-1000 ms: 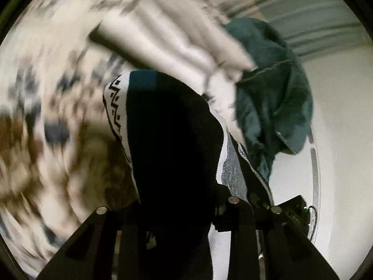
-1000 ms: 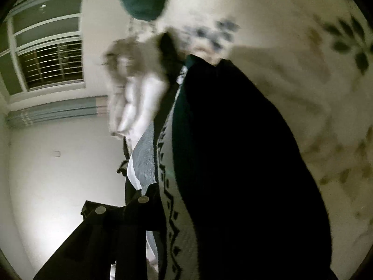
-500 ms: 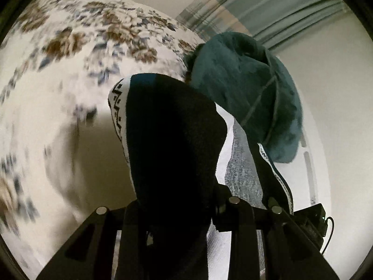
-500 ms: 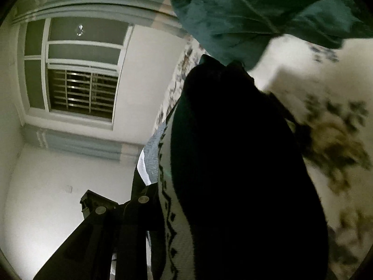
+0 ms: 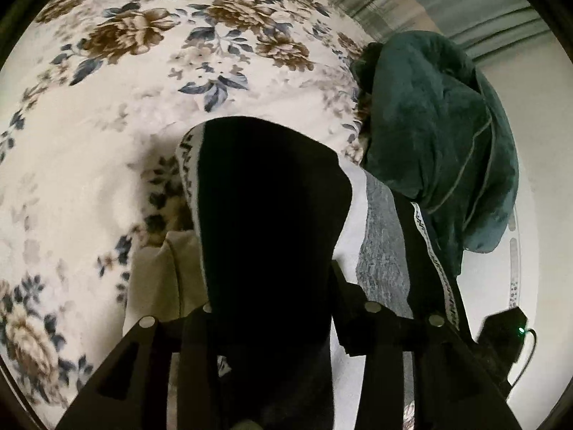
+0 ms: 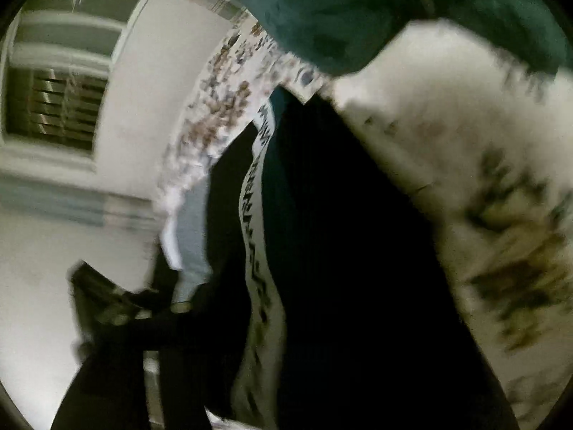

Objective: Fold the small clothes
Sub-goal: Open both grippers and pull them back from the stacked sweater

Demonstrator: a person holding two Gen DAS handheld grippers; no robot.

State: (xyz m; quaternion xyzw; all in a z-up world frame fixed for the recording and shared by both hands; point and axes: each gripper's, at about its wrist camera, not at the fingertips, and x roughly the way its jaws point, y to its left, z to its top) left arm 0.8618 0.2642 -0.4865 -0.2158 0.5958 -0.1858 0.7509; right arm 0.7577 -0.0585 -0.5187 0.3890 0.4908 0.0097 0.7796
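Observation:
A small dark garment with a white patterned band and a grey and white panel hangs from my left gripper, which is shut on its edge. The same garment fills the right wrist view, where my right gripper is shut on its other edge. The cloth is stretched between the two grippers above the floral bed cover. The right view is blurred. The other gripper shows at the lower right of the left view.
A dark green plush garment lies bunched on the bed beyond the held cloth, and shows at the top of the right view. A beige cloth lies under the left gripper. A window and wall stand behind.
Both grippers have swung with the garment still held. A white pleated cloth seen a second ago has left view. The bed cover and green garment now sit closer in both views.

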